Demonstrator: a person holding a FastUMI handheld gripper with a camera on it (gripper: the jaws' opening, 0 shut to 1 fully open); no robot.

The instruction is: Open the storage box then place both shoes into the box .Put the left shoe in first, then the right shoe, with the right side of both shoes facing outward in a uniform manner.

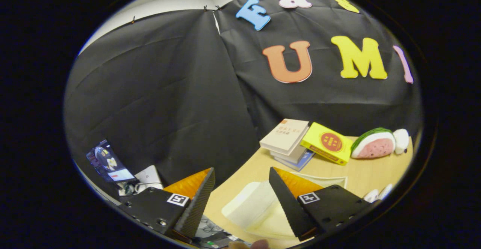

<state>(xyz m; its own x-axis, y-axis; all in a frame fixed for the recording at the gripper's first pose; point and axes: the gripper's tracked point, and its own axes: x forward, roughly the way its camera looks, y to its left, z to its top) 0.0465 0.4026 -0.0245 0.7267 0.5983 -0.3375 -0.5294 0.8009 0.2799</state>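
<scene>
Gripper view shows the gripper (pixel 240 200) spread wide, pinching nothing. Between and just below its fingers sits the white box (pixel 250 205) on the table (pixel 360 174), lid down. It looks light, stiff, smooth plastic; I'd lift the lid by its near edge. Shoes (pixel 377 194) peek right of the box.

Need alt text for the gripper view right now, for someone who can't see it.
The open gripper hangs above a wooden table, with a white storage box between its fingers. Beyond lie stacked books, a yellow box and a watermelon-slice toy.
</scene>
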